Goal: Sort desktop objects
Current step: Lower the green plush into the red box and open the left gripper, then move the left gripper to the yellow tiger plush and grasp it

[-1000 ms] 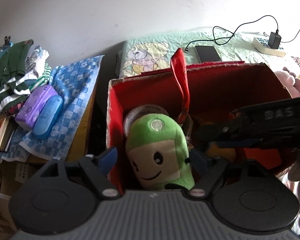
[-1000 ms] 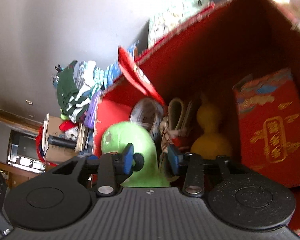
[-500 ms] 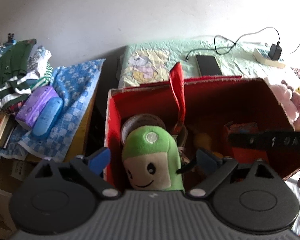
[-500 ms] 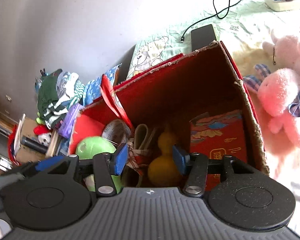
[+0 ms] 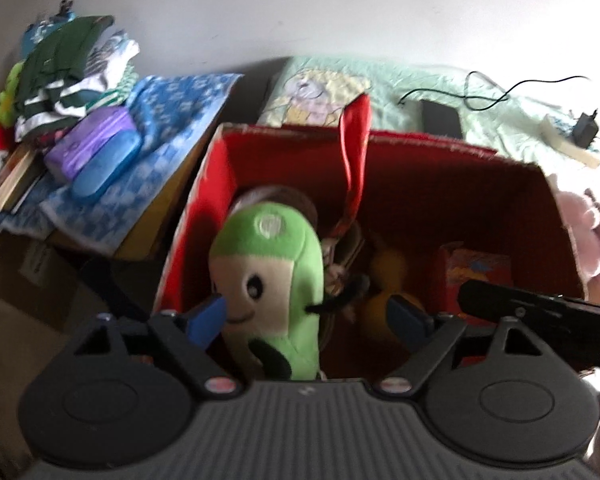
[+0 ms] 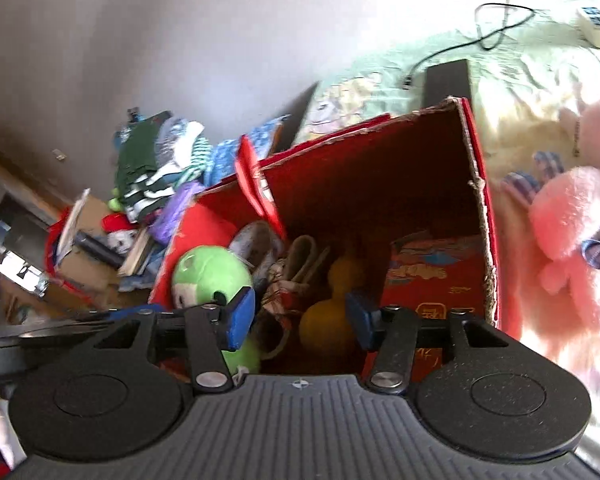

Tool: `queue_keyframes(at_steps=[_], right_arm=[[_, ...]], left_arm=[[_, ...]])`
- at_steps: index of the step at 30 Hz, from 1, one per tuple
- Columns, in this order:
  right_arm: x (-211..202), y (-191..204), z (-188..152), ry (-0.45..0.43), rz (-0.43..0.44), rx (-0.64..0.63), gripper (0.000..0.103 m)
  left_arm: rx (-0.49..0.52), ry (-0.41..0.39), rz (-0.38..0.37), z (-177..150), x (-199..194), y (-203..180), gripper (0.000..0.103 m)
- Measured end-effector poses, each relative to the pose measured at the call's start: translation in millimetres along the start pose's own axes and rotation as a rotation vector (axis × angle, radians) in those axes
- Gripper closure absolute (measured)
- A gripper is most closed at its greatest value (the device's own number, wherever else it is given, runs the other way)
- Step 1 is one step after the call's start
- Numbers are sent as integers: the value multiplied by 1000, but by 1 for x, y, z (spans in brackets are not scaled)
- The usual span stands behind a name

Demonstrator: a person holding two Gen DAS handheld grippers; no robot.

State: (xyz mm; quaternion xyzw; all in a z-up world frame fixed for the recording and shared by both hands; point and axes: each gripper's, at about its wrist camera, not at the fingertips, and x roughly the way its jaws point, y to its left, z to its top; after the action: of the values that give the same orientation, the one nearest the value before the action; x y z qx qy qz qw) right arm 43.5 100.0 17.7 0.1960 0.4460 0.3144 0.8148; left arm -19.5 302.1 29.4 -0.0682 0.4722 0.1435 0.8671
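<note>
A red cardboard box (image 5: 452,184) (image 6: 380,168) holds a green plush with a smiling face (image 5: 268,272) (image 6: 208,272), a yellow gourd (image 6: 332,304) (image 5: 388,276), a tape roll (image 6: 252,240), a bundle of straps (image 6: 296,272) and a red packet (image 6: 436,280). My left gripper (image 5: 306,318) is open above the box's near side, its fingers either side of the plush without gripping it. My right gripper (image 6: 300,316) is open and empty above the gourd and straps. The right gripper's body shows as a black bar in the left wrist view (image 5: 540,316).
Pink plush toys (image 6: 572,240) lie right of the box on a pale green bedspread (image 5: 420,84) with a phone (image 6: 446,80), cable and power strip (image 6: 598,26). Left of the box are a blue checked cloth (image 5: 168,128), a blue case (image 5: 108,164) and folded clothes (image 5: 72,60).
Both grippers have pulled back and up out of the box. The right gripper has opened wider and turned level. The plush stays in the box.
</note>
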Motion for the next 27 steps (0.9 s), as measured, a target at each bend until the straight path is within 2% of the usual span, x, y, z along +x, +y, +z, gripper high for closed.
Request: queue_keyframes(at_steps=[5,17,20,24,27], right_arm=[[-4,3,-6,5,9,-82,55],[-5,4,-12,0,22,-126,56],[-4,6,-13,20,16,-141,56],[-4,3,-15,42,48,-106,56],[-11,2,-15,23,73,-87,56]], left_arm=[[-7,-24,75,-8,-2,-8,13],[-72,-42,83,-11,-11,12,12],[-82,-56,43,-11,-16,17,12],[-118,-108,-65,-9,-28,24,9],[-146,-146,-132,-8,-35,26,7]])
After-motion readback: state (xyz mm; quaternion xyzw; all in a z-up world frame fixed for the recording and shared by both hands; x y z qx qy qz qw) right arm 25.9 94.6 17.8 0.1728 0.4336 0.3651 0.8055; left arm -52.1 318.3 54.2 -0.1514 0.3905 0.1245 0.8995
